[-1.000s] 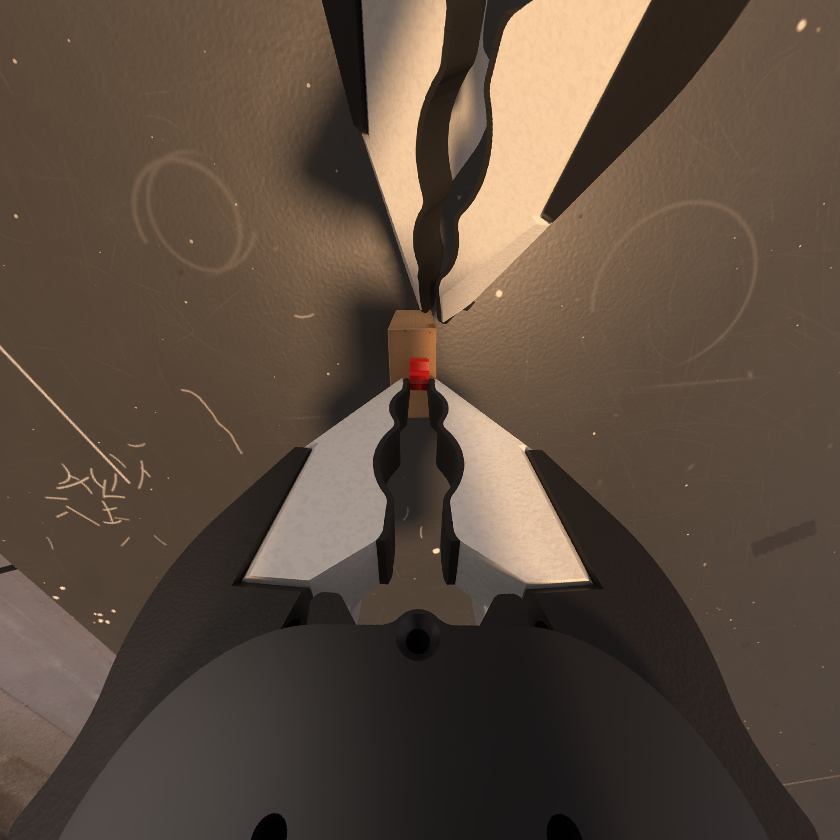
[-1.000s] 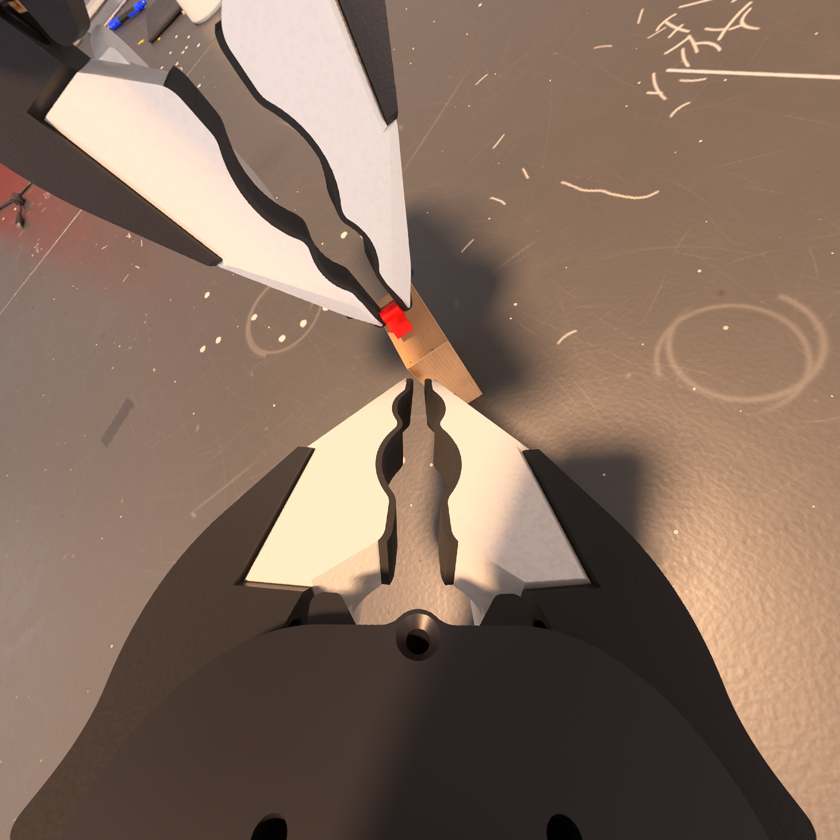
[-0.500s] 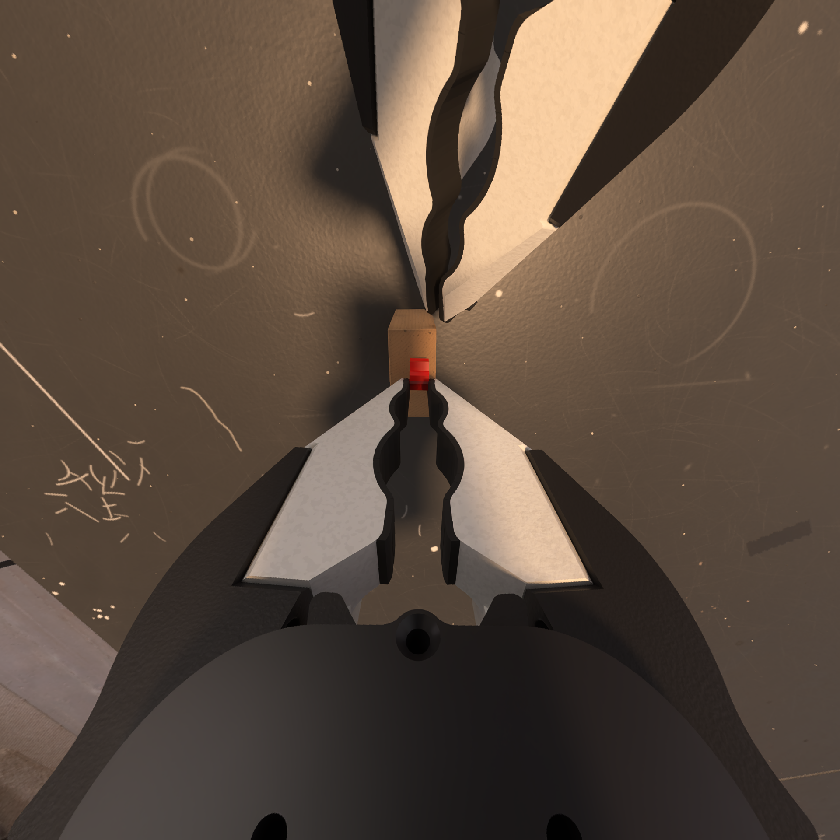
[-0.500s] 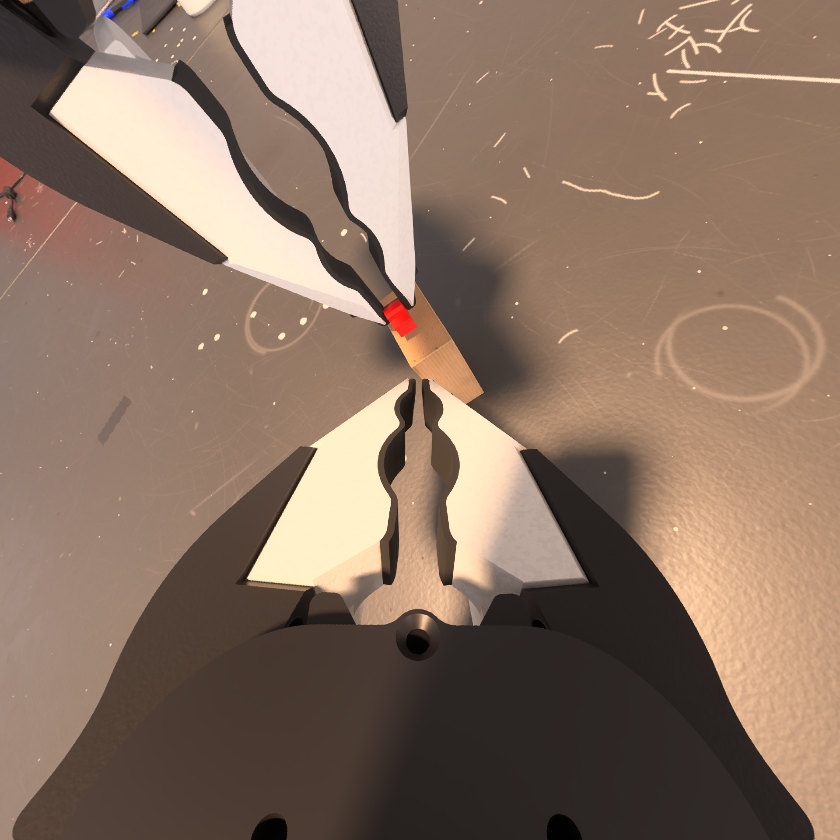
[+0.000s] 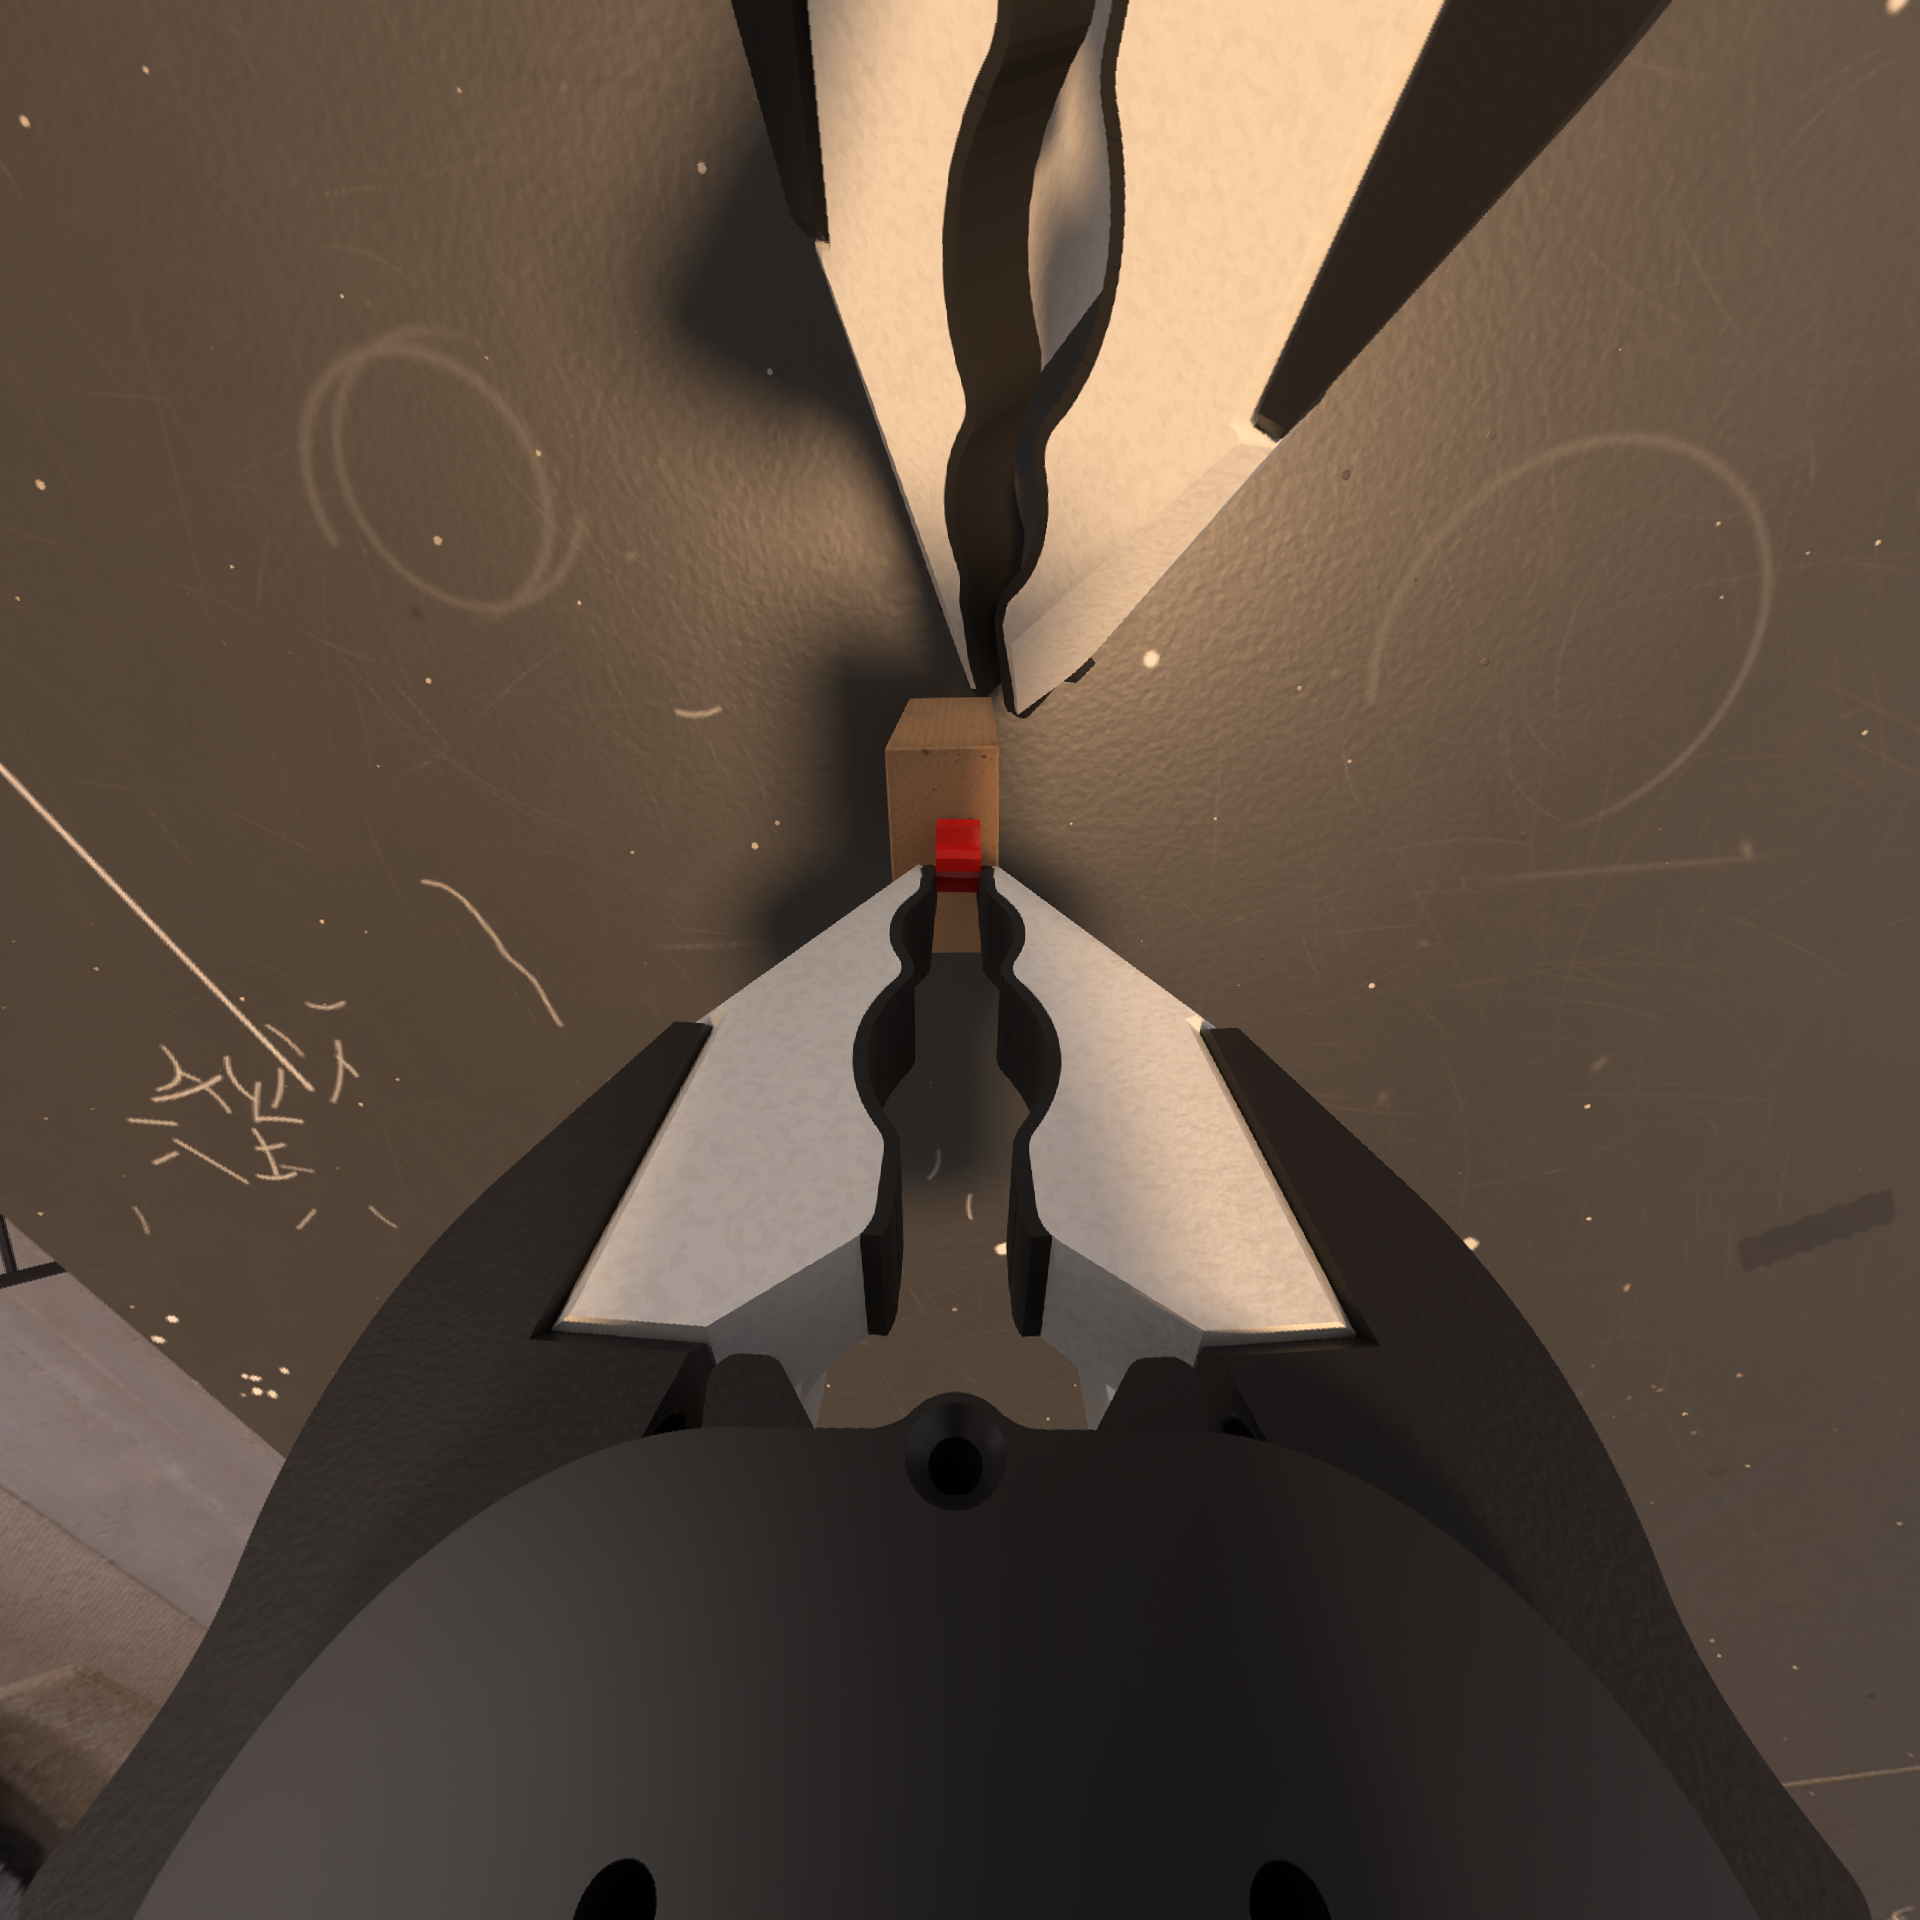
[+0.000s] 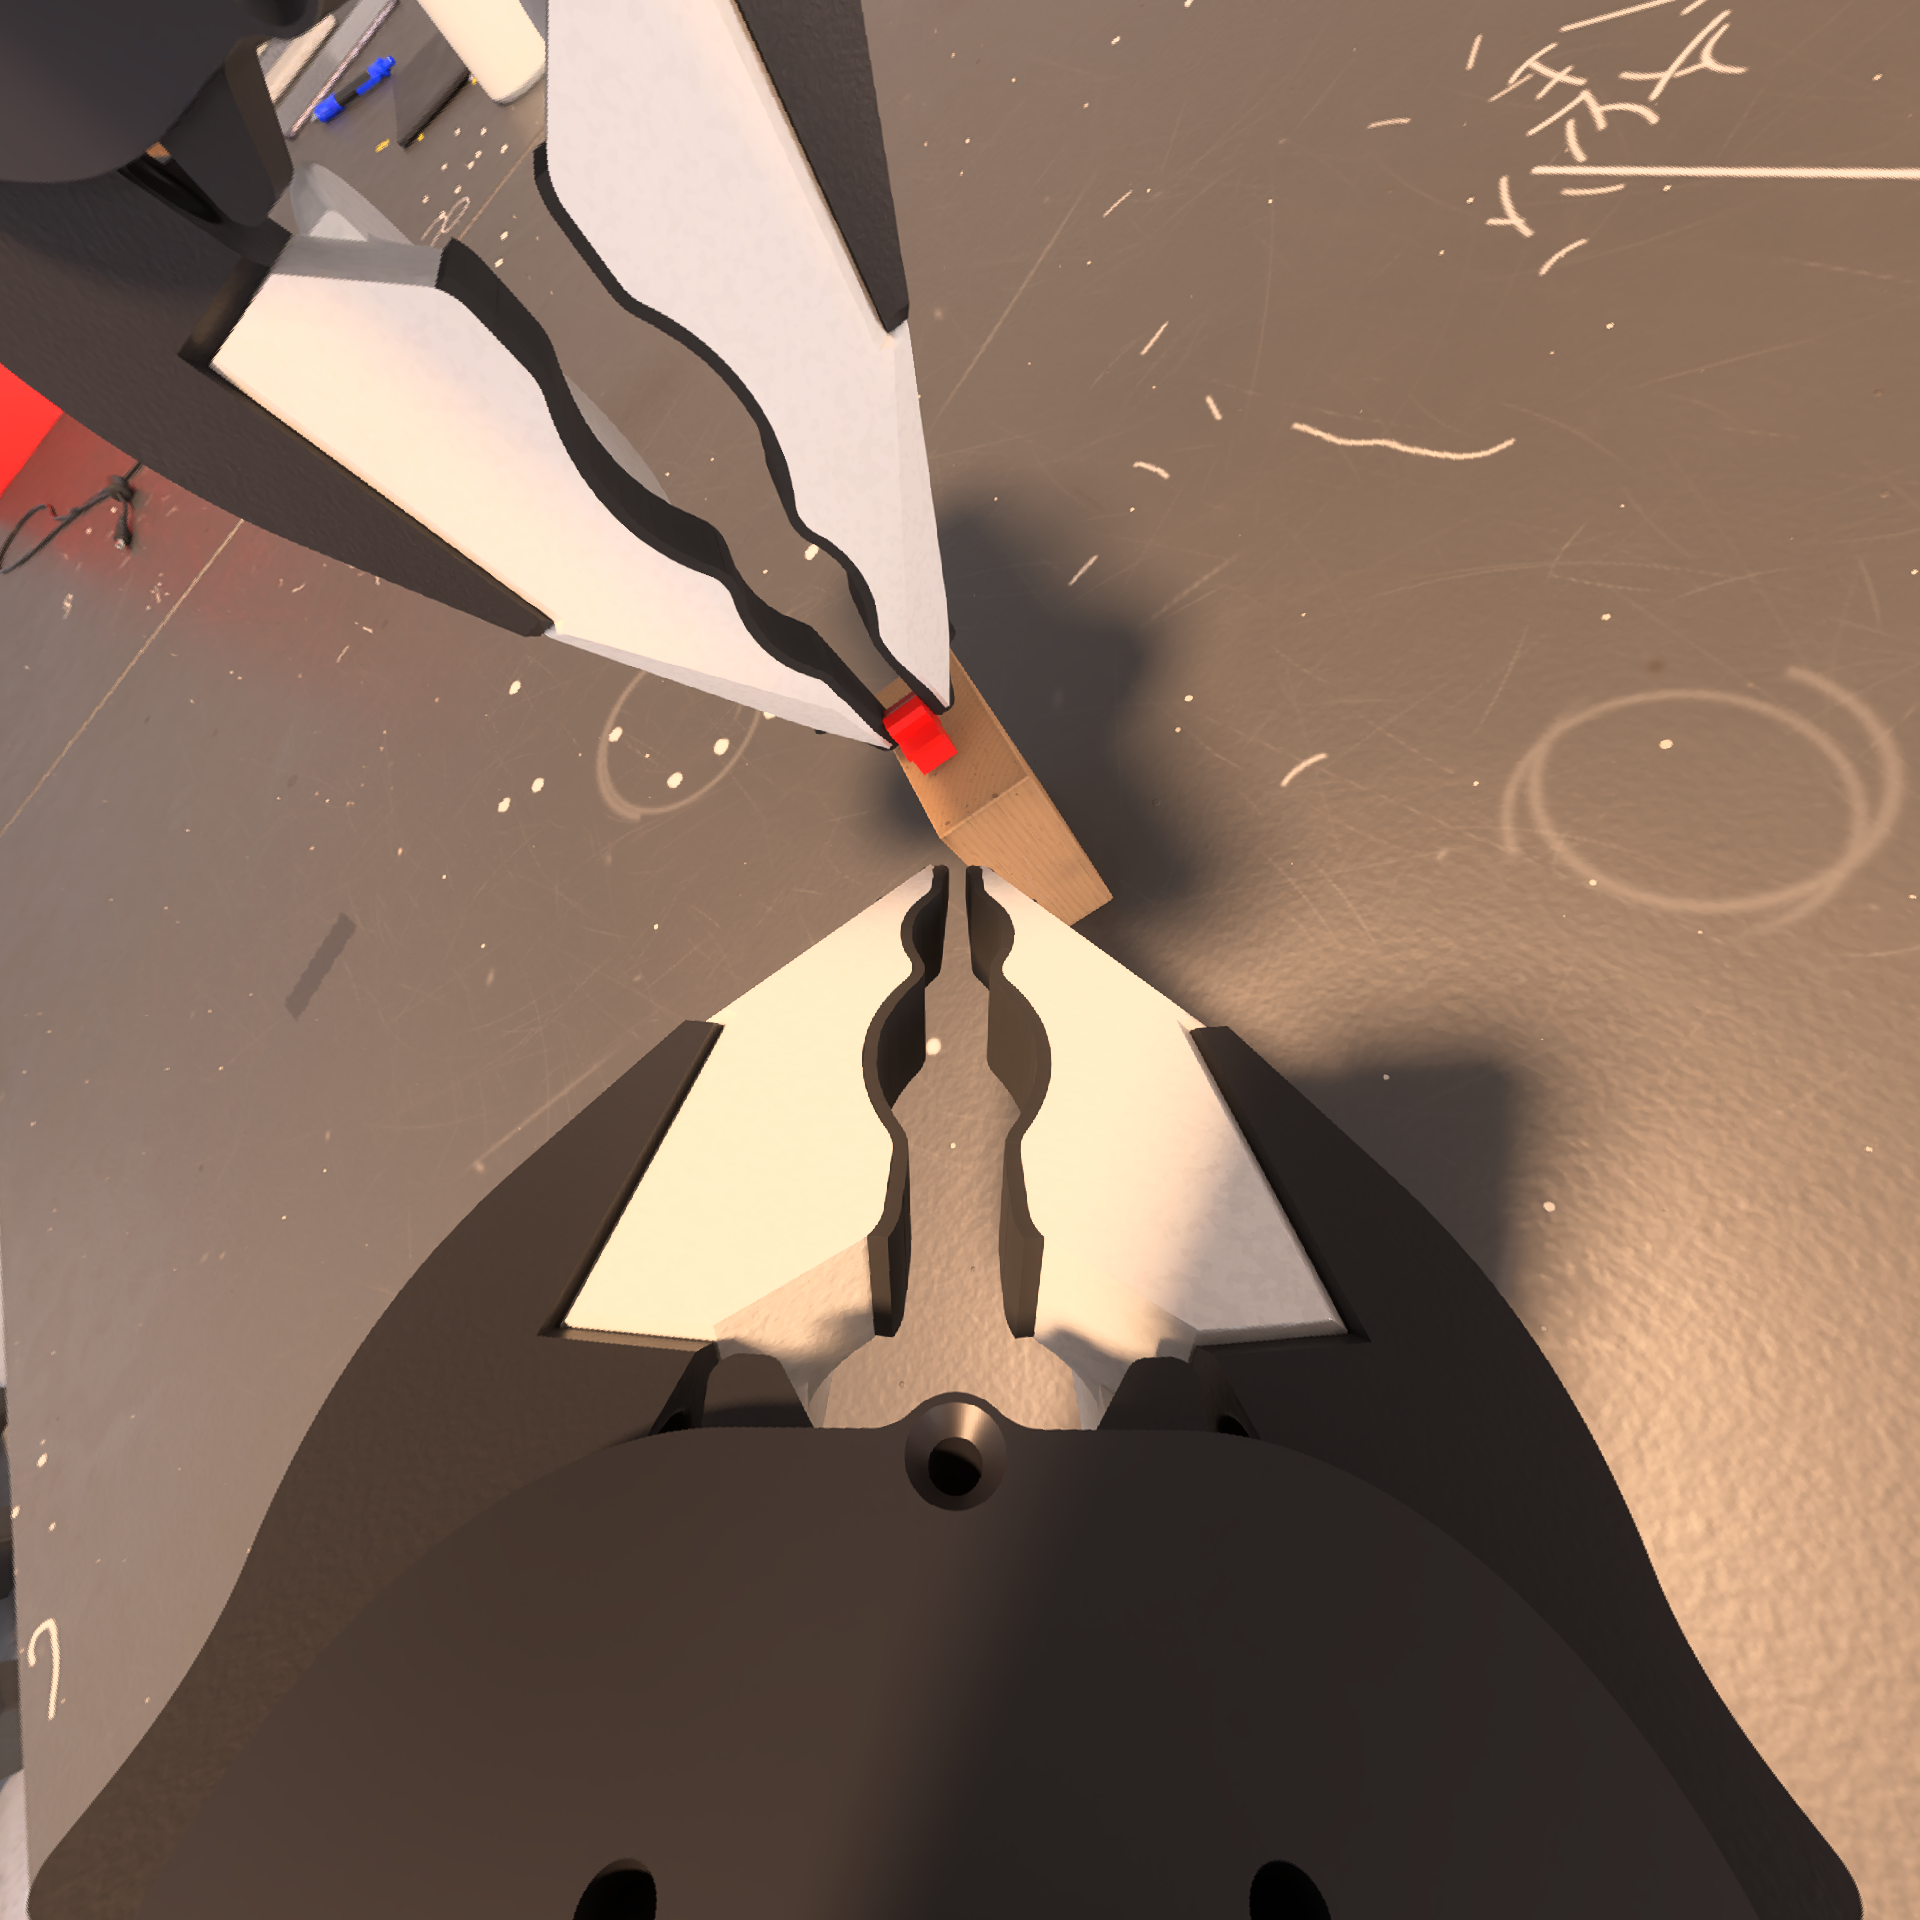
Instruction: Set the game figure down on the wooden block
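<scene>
The game figure (image 5: 957,847) is a small red piece held between the fingertips of my left gripper (image 5: 956,881). It sits at the top face of the wooden block (image 5: 940,774), a small tan upright block on the dark table; I cannot tell whether it touches. In the right wrist view, the left gripper (image 6: 912,717) reaches in from the upper left with the figure (image 6: 922,736) over the block (image 6: 1003,826). My right gripper (image 6: 957,878) is shut and empty, just in front of the block. It also shows in the left wrist view (image 5: 995,694), beyond the block.
The scratched dark table (image 5: 1455,935) ends at the lower left, with floor (image 5: 94,1475) below. In the right wrist view, a blue marker (image 6: 358,91), a white object (image 6: 499,52), a red shape (image 6: 19,436) and a cable (image 6: 62,520) lie far left.
My right gripper's fingers have closed a little more. The left gripper still holds the figure at the block's top; it has shifted only slightly.
</scene>
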Robot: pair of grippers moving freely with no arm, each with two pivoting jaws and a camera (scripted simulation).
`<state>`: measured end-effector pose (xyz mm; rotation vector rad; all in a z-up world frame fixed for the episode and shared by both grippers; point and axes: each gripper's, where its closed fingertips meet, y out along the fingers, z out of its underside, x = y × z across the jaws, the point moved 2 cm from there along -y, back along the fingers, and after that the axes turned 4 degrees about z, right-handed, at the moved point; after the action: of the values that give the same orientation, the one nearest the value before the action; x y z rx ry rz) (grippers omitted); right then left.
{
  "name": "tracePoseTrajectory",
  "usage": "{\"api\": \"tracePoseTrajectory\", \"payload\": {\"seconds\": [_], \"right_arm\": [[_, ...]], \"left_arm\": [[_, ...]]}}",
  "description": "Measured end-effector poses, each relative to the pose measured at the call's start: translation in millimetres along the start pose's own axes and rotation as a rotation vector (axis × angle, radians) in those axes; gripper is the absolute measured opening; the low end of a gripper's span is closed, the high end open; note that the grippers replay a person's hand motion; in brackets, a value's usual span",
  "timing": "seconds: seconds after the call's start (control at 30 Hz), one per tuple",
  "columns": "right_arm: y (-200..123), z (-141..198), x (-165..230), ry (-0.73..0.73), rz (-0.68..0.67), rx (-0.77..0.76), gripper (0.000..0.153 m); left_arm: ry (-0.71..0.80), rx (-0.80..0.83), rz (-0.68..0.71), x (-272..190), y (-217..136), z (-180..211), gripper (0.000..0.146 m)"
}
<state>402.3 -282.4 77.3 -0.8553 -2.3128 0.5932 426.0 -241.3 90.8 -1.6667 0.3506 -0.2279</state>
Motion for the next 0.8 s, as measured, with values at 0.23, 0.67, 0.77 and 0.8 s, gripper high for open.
{"api": "tracePoseTrajectory", "payload": {"seconds": [0.23, 0.67, 0.77, 0.8], "right_arm": [[2.1, 2.0, -0.2, -0.018, 0.028, 0.019, 0.003], [-1.2, -1.2, -2.5, -0.013, 0.041, -0.037, 0.002], [-3.0, -2.4, -2.4, -0.019, 0.042, -0.049, 0.002], [-2.8, -2.4, -2.1, -0.023, 0.043, -0.047, 0.002]], "left_arm": [[-0.005, 0.008, -0.009, 0.2, 2.1, 0.7, 0.007], [-0.037, 0.006, -0.025, 4.3, 1.6, 8.6, 0.015], [-0.067, -0.045, -0.001, 5.2, -2.5, 9.4, 0.016], [-0.079, -0.072, 0.011, 5.6, -5.1, 8.4, 0.017]]}}
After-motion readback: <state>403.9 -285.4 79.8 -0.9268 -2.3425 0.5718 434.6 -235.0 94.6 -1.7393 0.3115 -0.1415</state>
